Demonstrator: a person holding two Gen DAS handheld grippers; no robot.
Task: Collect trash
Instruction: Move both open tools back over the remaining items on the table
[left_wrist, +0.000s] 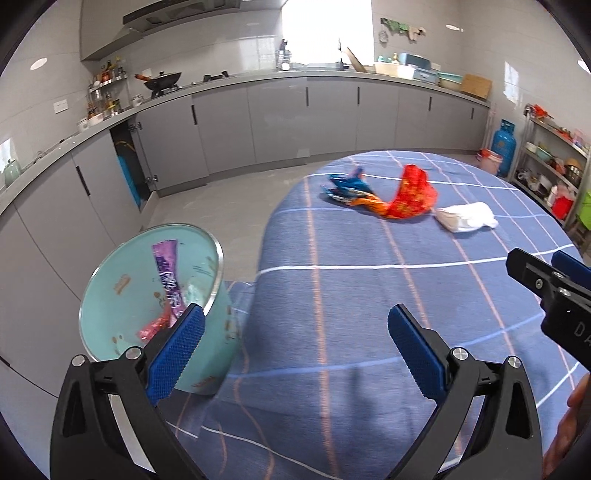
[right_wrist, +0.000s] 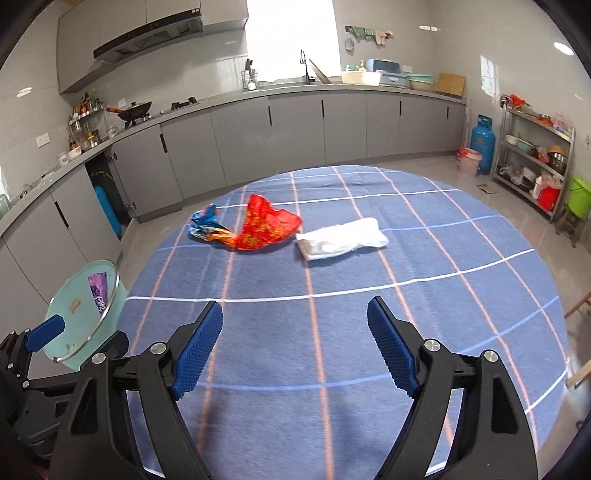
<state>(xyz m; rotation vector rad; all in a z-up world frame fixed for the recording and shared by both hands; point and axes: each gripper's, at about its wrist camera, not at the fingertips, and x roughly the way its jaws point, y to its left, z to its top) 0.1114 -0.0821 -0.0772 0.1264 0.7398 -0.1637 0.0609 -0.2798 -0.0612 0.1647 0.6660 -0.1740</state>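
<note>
Partway done, by the look of it. Teal bin beside the surface's left edge already holds a purple wrapper and something pink lower down. Three pieces left on the blue checked surface: a blue-orange wrapper, a red wrapper touching it, and a white crumpled wad just beside the red one. Left gripper spread wide, holding nothing, hovering near the bin rim over the surface's edge. Right gripper likewise spread and empty; the trash lies ahead of it, well apart, white wad slightly to its right and nearest its line.
</note>
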